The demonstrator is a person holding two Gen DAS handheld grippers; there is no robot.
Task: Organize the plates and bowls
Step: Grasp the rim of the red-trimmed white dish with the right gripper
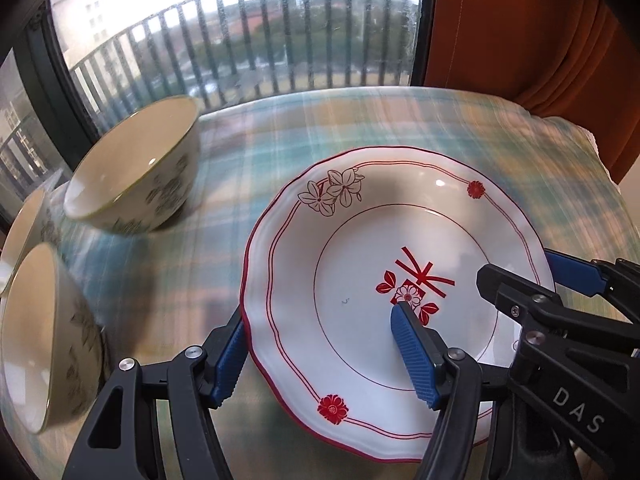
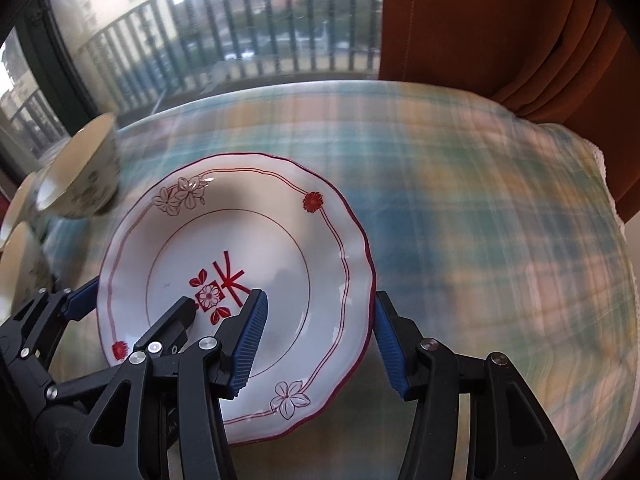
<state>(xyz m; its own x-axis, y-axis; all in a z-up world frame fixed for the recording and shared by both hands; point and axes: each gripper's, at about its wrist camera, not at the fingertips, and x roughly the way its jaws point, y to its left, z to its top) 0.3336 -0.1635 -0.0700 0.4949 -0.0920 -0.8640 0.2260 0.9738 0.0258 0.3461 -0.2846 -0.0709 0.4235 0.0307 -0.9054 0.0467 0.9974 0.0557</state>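
Plate: white, scalloped plate (image 1: 360, 220) with a red line border, red and outlined flowers on the rim and a red motif in the well; it is sharp in both views while the cloth under it is smeared.
Plate position: over the middle of the bench (image 2: 480, 200), to the right of the bowls; whether it rests on the cloth or hangs just above it, I cannot tell.
Left gripper: the left gripper (image 1: 320, 314) is clamped across the plate's left rim, one blue pad against the outer edge and the other down inside the well beside the red motif.
Right gripper: the right gripper (image 2: 320, 297) grasps the opposite rim the same way, one pad in the well and one against the outer edge.
Far bowl: the far bowl (image 1: 132, 168), cream inside with a dark leaf print outside, stands near the plate's upper left, apart from it.
Near bowl: the near bowl (image 1: 44, 336) of the same pattern sits at the left edge of the left wrist view, beside the left gripper.
Third bowl: the third bowl (image 1: 20, 232) shows only part of its rim between the other two.
Bench cover: plaid cloth (image 1: 360, 120) in blue, green and yellow.
Behind: window (image 1: 240, 20) with a balcony railing (image 1: 280, 48) outside; orange curtain (image 1: 520, 32) at the right.
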